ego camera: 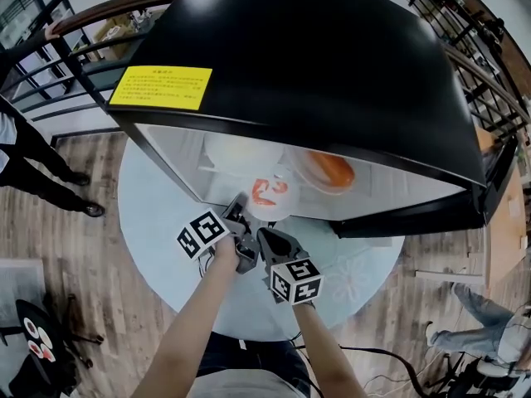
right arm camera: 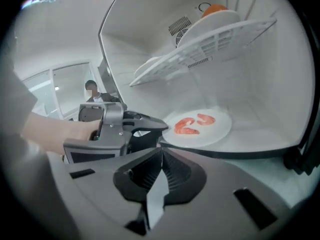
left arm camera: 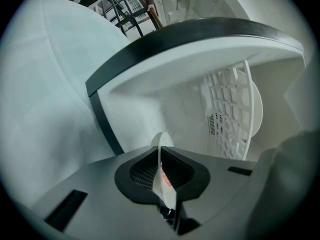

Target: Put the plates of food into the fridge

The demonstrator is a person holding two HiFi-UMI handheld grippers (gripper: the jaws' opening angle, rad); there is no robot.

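A white plate of shrimp (ego camera: pixel 270 193) lies on the floor of the open black fridge (ego camera: pixel 315 56), just inside its mouth. My left gripper (ego camera: pixel 242 211) is shut on the plate's near rim; in the left gripper view the plate (left arm camera: pixel 161 171) shows edge-on between the jaws of the left gripper (left arm camera: pixel 161 156). In the right gripper view the left gripper (right arm camera: pixel 145 125) holds the plate of shrimp (right arm camera: pixel 197 126). My right gripper (ego camera: pixel 264 239) is beside it, just outside the fridge. The right gripper (right arm camera: pixel 161 151) is shut with nothing in it.
A white wire shelf (right arm camera: pixel 200 51) higher in the fridge carries another plate with orange food (right arm camera: pixel 216 9). The fridge stands on a round pale table (ego camera: pixel 158 222). One person stands at the left (ego camera: pixel 33 164), and another person's legs (ego camera: pixel 473 322) are at the lower right. Railings run behind.
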